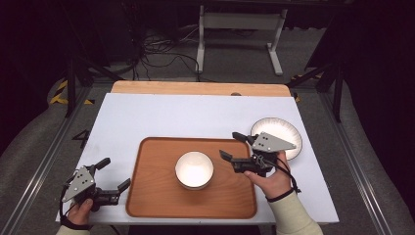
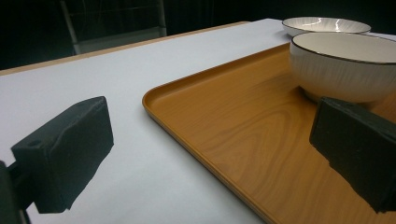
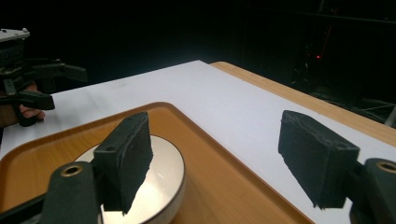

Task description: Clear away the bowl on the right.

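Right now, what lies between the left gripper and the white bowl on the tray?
In the high view, bare tray wood lies between the left gripper and the bowl.

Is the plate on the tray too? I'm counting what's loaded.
No, the plate rests on the white table, beside the tray.

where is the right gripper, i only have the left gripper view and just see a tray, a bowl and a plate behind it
Observer: The right gripper is over the tray's right side, just right of the bowl, jaws open.
Operator: is it holding anything
Observer: No. In the right gripper view its jaws stand wide apart with nothing between them.
Operator: and the plate, on the tray or off
Observer: Off. The plate sits on the white table beyond the tray's far right corner.
Operator: where am i then
Observer: Your left gripper is open, off the tray's left edge.
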The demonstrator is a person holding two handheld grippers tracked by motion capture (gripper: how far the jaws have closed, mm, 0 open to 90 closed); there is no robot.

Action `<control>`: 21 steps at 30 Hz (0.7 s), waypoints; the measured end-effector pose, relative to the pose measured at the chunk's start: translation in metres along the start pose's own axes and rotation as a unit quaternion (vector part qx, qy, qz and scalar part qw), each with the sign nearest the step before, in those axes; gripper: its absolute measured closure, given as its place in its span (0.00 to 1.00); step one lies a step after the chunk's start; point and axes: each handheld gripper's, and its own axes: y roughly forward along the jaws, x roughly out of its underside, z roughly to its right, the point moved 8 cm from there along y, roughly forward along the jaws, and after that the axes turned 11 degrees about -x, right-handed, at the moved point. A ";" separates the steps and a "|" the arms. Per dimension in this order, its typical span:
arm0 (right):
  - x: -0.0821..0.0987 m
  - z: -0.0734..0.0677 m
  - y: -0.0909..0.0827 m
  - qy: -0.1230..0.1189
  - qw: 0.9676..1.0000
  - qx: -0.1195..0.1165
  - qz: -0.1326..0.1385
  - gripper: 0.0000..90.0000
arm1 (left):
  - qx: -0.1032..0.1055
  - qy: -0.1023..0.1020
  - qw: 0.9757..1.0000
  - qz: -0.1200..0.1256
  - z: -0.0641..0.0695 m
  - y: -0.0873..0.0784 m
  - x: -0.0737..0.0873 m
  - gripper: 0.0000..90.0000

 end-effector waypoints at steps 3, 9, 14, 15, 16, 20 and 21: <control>0.001 0.004 -0.012 0.001 1.000 0.010 0.003 0.29 | 0.000 0.002 1.000 -0.001 0.000 0.000 0.000 0.00; 0.002 0.013 -0.033 0.003 1.000 0.028 0.011 0.29 | 0.000 0.002 1.000 -0.002 0.000 0.000 0.000 0.00; 0.005 0.019 -0.048 0.005 0.999 0.042 0.013 0.29 | 0.001 0.002 1.000 -0.002 0.000 0.000 0.000 0.00; 0.006 0.020 -0.050 0.006 0.999 0.043 0.015 0.29 | 0.001 0.002 1.000 -0.002 0.000 0.000 0.000 0.00; 0.007 0.022 -0.054 0.006 0.999 0.048 0.015 0.28 | 0.001 0.003 1.000 -0.003 0.000 0.000 0.000 0.00; 0.011 0.027 -0.062 0.009 0.998 0.055 0.015 0.28 | 0.002 0.004 1.000 -0.005 0.000 0.000 0.000 0.00; 0.013 0.028 -0.063 0.010 0.998 0.058 0.012 0.28 | 0.002 0.004 1.000 -0.005 0.000 0.000 0.000 0.00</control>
